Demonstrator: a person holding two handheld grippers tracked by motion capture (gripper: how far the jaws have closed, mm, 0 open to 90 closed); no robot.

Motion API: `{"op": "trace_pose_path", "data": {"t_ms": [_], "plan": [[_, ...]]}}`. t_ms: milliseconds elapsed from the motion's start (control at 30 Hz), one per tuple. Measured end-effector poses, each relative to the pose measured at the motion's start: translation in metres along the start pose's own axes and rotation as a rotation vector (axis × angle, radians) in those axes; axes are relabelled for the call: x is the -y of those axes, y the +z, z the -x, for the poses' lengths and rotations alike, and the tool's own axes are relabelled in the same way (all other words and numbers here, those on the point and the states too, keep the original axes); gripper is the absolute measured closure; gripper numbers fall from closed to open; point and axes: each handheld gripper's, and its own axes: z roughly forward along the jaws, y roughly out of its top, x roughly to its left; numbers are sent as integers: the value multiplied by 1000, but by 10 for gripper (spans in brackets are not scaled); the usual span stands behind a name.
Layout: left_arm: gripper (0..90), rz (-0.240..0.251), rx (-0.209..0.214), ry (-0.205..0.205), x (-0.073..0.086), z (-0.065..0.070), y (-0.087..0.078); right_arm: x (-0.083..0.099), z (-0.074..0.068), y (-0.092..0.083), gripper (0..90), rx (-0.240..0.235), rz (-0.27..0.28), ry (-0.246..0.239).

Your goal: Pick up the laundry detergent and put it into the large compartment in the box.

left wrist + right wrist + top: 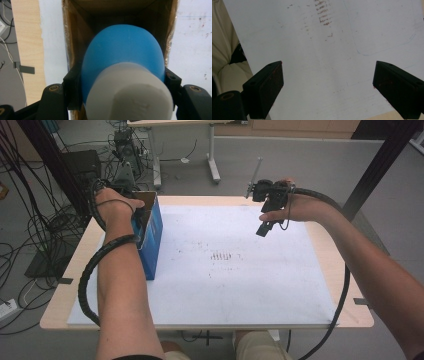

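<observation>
My left gripper (122, 81) is shut on a rounded blue object (122, 50) with a white cylindrical end (130, 95), one black pad pressing on each side. It holds the object in the mouth of an open cardboard box (75, 37). In the high view the box (152, 242) is blue outside and stands at the left of the table, with the person's left hand over its opening. My right gripper (264, 227) hangs in the air over the back right of the white mat (225, 285). Its jaws stand wide open (328, 85) with nothing between them.
A white mat with faint brown marks (323, 17) covers most of the wooden table (60, 305). Cables and equipment (45, 220) lie on the floor to the left, and a desk's legs (212, 160) stand behind. The person's light trousers (223, 50) show beyond the mat's edge.
</observation>
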Motion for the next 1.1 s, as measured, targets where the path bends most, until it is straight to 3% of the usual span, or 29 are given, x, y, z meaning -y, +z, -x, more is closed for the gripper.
{"op": "trace_pose_path", "data": {"t_ms": [800, 1100], "plan": [[373, 0, -11, 25, 4, 4, 33, 4, 4, 5, 97, 0, -9, 9], [371, 11, -11, 27, 5, 4, 34, 4, 4, 5, 97, 3, -10, 17]]}}
